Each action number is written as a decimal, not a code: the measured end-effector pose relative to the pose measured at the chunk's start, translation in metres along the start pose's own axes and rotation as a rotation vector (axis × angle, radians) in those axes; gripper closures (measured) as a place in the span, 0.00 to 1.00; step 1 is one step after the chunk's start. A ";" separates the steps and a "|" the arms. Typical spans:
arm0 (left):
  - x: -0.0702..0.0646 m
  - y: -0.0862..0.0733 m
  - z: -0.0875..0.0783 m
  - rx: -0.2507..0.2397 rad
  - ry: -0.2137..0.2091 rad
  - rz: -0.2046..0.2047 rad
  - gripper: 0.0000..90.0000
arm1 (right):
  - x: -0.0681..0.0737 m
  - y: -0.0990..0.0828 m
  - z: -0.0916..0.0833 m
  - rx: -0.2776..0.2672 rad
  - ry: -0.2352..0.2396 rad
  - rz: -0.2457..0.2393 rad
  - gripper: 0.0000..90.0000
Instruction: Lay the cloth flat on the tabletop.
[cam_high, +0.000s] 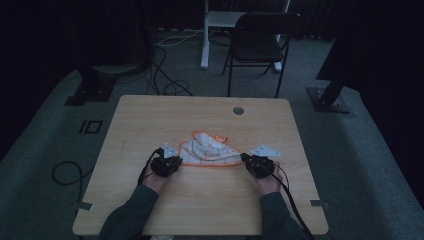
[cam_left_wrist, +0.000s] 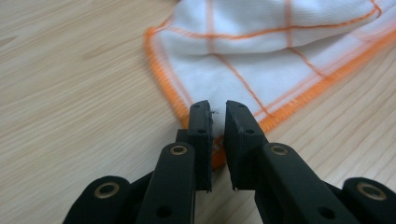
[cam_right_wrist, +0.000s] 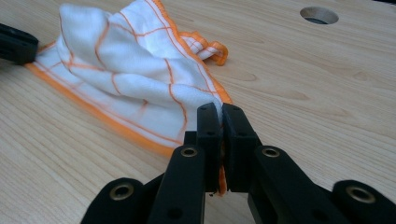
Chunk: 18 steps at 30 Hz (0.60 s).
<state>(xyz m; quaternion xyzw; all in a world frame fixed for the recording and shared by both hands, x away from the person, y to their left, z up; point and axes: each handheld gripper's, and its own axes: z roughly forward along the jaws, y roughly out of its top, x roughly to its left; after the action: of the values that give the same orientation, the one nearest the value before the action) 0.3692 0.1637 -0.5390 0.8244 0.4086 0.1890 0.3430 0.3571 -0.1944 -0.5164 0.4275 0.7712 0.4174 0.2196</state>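
Toward the near edge of the worktop (cam_high: 150, 210), a little in from its middle, lies one white dishcloth (cam_high: 210, 150) checked and hemmed in orange, half spread and still rumpled, with a loose corner folded over on its far side.

At its left corner sits the left gripper (cam_high: 172, 161). In the left gripper view its jaws stand a narrow gap apart with the orange hem of the cloth (cam_left_wrist: 261, 60) running between them; the pads do not look pressed onto the fabric yet, so I take it as a corner being lined up for a pinch rather than one already caught.

At the right corner the right gripper (cam_high: 248, 160) has its jaws pressed together on the hem, the orange edge showing squeezed between them in the right gripper view (cam_right_wrist: 140, 65). That hold looks meant to anchor one end so the cloth can be drawn taut and flat, or folded, once the other corner is taken.

Counted: one cloth, two grippers, one at each near corner. Near the far edge of the worktop there is one round cable hole (cam_high: 238, 110), and behind the table stands one dark folding chair (cam_high: 260, 40).
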 end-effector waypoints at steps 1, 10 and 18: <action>0.001 -0.002 -0.002 0.002 0.000 -0.001 0.91 | 0.000 0.000 0.000 0.001 0.008 0.001 0.96; 0.000 -0.014 -0.015 0.005 0.017 -0.015 0.90 | 0.011 0.002 -0.002 0.042 0.030 -0.076 0.79; -0.004 -0.017 -0.019 0.009 0.017 -0.015 0.89 | 0.010 -0.002 0.007 0.062 0.026 -0.058 0.84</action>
<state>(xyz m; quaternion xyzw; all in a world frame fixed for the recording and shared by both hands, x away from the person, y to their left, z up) 0.3466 0.1758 -0.5382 0.8212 0.4185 0.1917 0.3371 0.3554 -0.1834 -0.5215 0.4059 0.7987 0.3924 0.2083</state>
